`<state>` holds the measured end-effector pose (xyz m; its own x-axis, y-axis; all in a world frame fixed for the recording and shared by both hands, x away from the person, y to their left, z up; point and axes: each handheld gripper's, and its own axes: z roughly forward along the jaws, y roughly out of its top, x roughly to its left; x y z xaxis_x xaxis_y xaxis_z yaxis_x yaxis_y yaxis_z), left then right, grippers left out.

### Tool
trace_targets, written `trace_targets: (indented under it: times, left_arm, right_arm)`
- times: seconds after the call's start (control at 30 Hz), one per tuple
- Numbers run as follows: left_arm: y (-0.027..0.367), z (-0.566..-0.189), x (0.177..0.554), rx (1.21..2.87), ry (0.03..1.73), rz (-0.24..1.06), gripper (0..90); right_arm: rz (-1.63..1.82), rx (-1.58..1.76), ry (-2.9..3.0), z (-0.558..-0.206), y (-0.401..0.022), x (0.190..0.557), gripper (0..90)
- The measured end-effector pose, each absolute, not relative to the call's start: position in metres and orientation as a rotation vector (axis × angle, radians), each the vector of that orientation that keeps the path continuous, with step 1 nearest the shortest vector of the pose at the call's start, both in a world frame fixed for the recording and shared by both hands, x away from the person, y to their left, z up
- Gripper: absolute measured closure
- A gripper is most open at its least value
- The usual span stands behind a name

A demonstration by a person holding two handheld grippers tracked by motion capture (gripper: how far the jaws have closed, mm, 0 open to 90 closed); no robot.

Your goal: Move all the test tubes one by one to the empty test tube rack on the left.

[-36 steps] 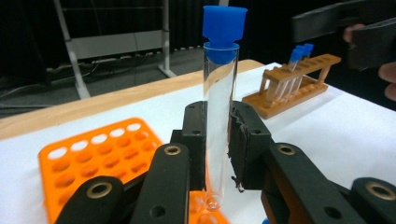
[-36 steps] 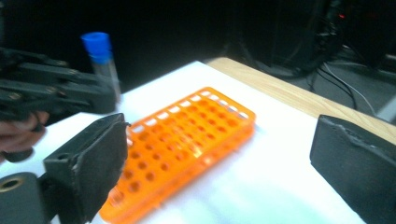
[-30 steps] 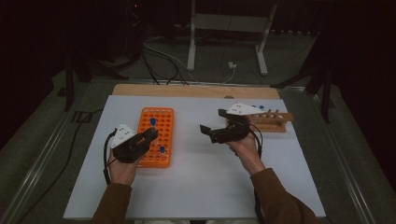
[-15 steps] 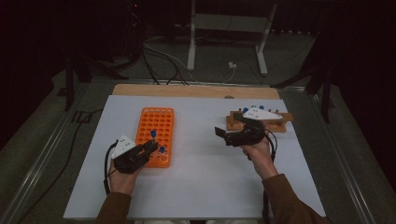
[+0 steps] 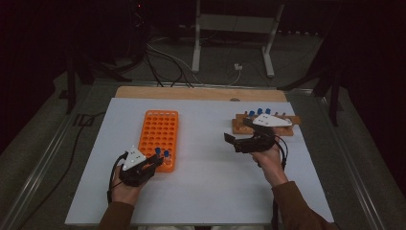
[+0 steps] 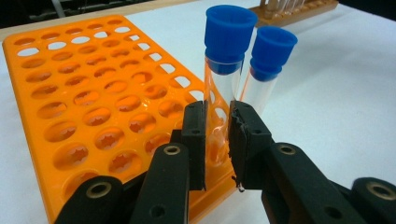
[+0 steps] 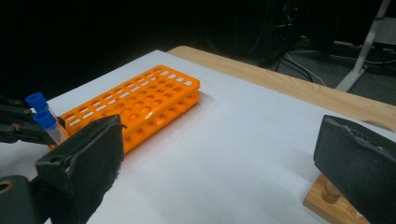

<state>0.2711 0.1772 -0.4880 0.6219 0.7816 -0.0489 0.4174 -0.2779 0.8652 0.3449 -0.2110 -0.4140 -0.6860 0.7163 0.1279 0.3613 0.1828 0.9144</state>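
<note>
My left gripper [image 6: 217, 140] is shut on a clear test tube with a blue cap [image 6: 229, 42]. The tube stands upright at the near right corner of the orange rack [image 6: 84, 93], and the jaws hide its lower end. A second blue-capped tube [image 6: 271, 51] stands just behind it. In the high view the left gripper [image 5: 155, 160] sits at the near end of the orange rack [image 5: 158, 136]. My right gripper [image 5: 232, 141] is open with nothing between its jaws, just in front of the wooden rack [image 5: 239, 125]. That rack holds several blue-capped tubes [image 5: 256, 112].
A white mat [image 5: 206, 191] covers the table, with a bare wooden strip [image 5: 191, 93] at the far edge. Most holes of the orange rack [image 7: 140, 100] hold nothing. Cables and a metal stand [image 5: 230, 28] lie on the floor beyond the table.
The left hand has come down and toward the near edge, bringing the tube to the rack's near right corner. The right hand has shifted right, closer to the wooden rack.
</note>
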Motion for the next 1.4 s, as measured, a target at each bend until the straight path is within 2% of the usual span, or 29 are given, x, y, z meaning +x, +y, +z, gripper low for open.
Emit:
trace_targets:
  times: [0.73, 0.93, 1.3, 1.4]
  left_arm:
    - [0.173, -0.495, 0.272, 1.962, 0.958, 0.471, 76.3]
    - [0.177, -0.493, 0.268, 1.94, 0.948, 0.452, 63.1]
    - [0.206, -0.484, 0.263, 1.823, 0.999, 0.503, 51.0]
    - [0.214, -0.481, 0.263, 1.769, 1.04, 0.52, 41.3]
  right_arm:
    - [1.493, 1.056, 2.144, -0.425, -0.213, 0.347, 1.8]
    - [1.486, 1.063, 2.138, -0.426, -0.214, 0.348, 1.7]
    - [1.422, 1.065, 2.111, -0.425, -0.219, 0.351, 1.7]
    - [1.402, 1.069, 2.09, -0.424, -0.222, 0.352, 1.7]
